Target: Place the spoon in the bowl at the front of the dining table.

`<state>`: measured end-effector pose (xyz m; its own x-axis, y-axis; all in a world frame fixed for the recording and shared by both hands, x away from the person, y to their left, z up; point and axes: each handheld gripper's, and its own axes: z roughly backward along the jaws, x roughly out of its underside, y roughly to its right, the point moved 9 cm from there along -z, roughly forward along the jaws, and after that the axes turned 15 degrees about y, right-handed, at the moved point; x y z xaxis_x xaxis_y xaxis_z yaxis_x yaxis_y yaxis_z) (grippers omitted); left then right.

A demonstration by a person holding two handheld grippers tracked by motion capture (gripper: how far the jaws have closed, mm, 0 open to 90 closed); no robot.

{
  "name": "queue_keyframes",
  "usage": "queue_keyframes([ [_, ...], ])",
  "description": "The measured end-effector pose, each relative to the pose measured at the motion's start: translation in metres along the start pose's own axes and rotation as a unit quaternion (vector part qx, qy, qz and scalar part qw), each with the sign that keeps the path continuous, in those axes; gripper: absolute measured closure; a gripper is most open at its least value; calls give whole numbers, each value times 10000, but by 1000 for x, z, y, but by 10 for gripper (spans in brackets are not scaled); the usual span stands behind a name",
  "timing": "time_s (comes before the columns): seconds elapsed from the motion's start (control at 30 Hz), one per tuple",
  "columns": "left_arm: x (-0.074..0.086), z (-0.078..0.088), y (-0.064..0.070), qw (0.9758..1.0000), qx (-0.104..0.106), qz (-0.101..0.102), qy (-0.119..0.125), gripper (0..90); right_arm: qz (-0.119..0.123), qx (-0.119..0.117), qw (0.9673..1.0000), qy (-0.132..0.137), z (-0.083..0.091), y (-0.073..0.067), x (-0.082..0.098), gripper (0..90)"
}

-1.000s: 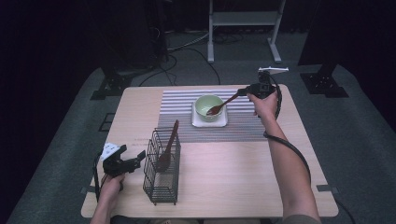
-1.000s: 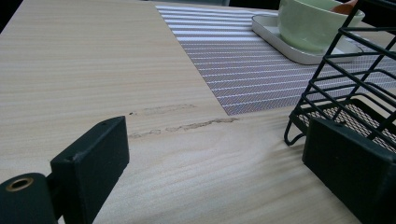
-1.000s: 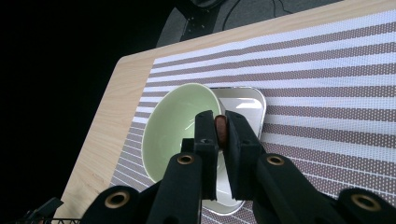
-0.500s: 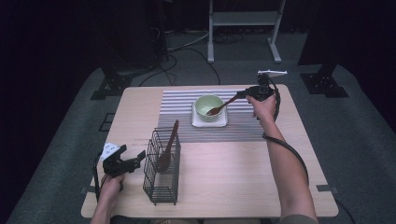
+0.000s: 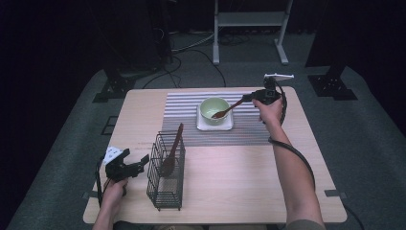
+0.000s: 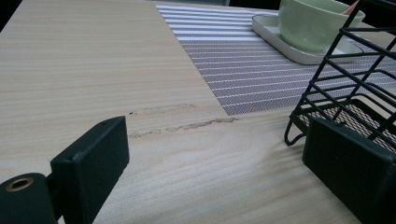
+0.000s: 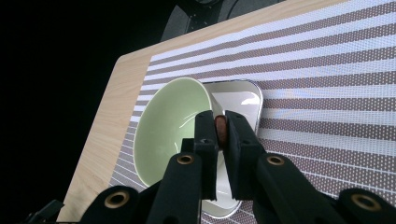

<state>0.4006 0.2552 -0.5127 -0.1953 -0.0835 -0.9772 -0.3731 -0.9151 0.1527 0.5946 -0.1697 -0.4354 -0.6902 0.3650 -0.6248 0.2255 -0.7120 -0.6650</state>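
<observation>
A pale green bowl (image 5: 214, 109) stands on a small white tray (image 5: 230, 125) on the striped placemat (image 5: 182, 120). My right gripper (image 5: 248, 97) is shut on the handle of a brown wooden spoon (image 5: 225, 111), whose head lies in the bowl. In the right gripper view the jaws pinch the spoon handle (image 7: 220, 128) above the bowl (image 7: 168, 126). A black wire basket (image 5: 165, 172) near the front left holds a second wooden spoon (image 5: 171, 152). My left gripper (image 5: 136, 165) rests open on the table just left of the basket (image 6: 345, 88), nothing between its jaws.
The light wooden table (image 5: 230, 182) has bare room at the front right and along the left. Beyond the far edge are a white stand (image 5: 249, 24), dark equipment legs (image 5: 112, 86) and cables on grey floor.
My right gripper has lowered and drawn slightly back toward the table's right with the spoon, its head settling in the bowl. The left gripper has not moved.
</observation>
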Motion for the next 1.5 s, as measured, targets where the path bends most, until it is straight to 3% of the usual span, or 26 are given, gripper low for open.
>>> queue_keyframes([
  [0.53,0,0,0,10000,-9,15,-4,64,-177,-111,9998,-30,-4,4,5,763],
  [0.73,0,0,0,10000,-16,12,1,65,-241,-201,9995,-71,1,6,8,658],
  [0.9,0,0,0,10000,-20,-34,-21,64,-217,-273,9994,-65,4,5,11,540],
  [1.1,0,0,0,10000,5,-9,13,65,-131,-312,9994,-95,7,5,19,460],
  [1.5,0,1,0,10000,1,-51,-19,65,12,-396,9987,-310,14,-2,34,400],
])
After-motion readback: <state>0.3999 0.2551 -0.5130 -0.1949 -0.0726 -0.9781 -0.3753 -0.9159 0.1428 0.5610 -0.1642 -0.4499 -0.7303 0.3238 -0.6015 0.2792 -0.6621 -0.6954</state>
